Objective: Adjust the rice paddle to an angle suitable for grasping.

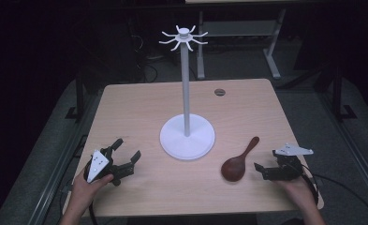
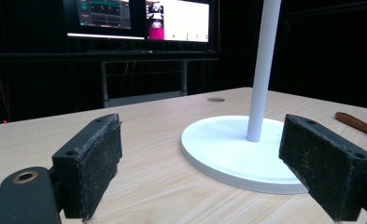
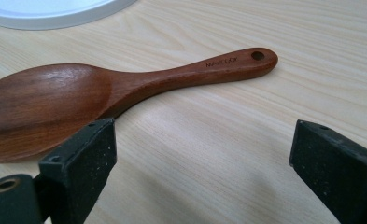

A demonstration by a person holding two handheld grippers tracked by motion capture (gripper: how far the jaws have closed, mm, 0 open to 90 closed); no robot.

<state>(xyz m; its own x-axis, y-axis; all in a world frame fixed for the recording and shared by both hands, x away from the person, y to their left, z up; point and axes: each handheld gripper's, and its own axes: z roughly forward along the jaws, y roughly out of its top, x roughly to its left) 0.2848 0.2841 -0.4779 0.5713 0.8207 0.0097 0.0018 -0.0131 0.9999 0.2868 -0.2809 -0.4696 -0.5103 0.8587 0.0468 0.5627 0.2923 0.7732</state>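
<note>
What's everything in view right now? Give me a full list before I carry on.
wooden spoon: one, dark brown, flat on the table right of the stand's base, hole in the handle end.
stand: one, white, round base at table centre, hooks on top bare.
table: one, light wood, small round hole near the far edge.
monitors: two, lit, behind the table.
left tool: one, black, open, near left.
right tool: one, black, open, beside the spoon's bowl.

Stand (image 1: 187, 136) mid-table (image 1: 139, 103); spoon (image 1: 238, 164) right of its base, apparently apart — right gripper (image 1: 261, 169) just beside spoon.
</note>
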